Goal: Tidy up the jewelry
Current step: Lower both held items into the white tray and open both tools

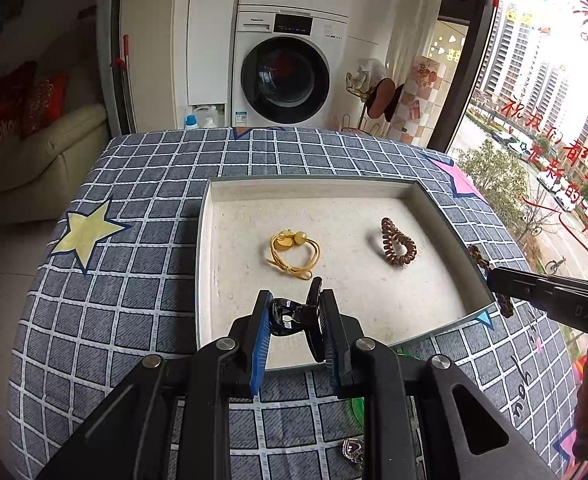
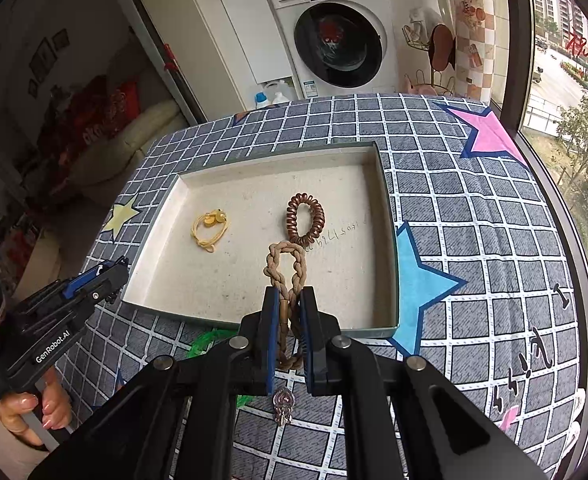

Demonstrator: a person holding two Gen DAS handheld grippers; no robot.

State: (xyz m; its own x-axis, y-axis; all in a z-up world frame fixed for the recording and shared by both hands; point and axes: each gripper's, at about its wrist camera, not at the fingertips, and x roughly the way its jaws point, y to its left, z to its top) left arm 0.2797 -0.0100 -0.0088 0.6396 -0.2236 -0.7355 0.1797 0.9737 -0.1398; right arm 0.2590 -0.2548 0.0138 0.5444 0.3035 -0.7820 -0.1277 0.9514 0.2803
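Note:
A shallow white tray (image 1: 229,280) (image 2: 161,220) lies on the checked cloth. In it are a yellow cord hair tie (image 1: 294,252) (image 2: 209,230) and a brown spiral hair tie (image 1: 398,244) (image 2: 305,219). My left gripper (image 1: 296,312) is shut on a black hair claw clip (image 1: 294,316), held over the tray's near edge. My right gripper (image 2: 287,308) is shut on a tan braided hair tie (image 2: 285,264), held over the tray's near right part; it also shows at the right in the left wrist view (image 1: 490,276).
A silver pendant (image 2: 283,404) (image 1: 352,452) and a green item (image 2: 205,340) (image 1: 352,412) lie on the cloth in front of the tray. A washing machine (image 1: 285,76) stands behind the table. A window (image 1: 542,120) is to the right.

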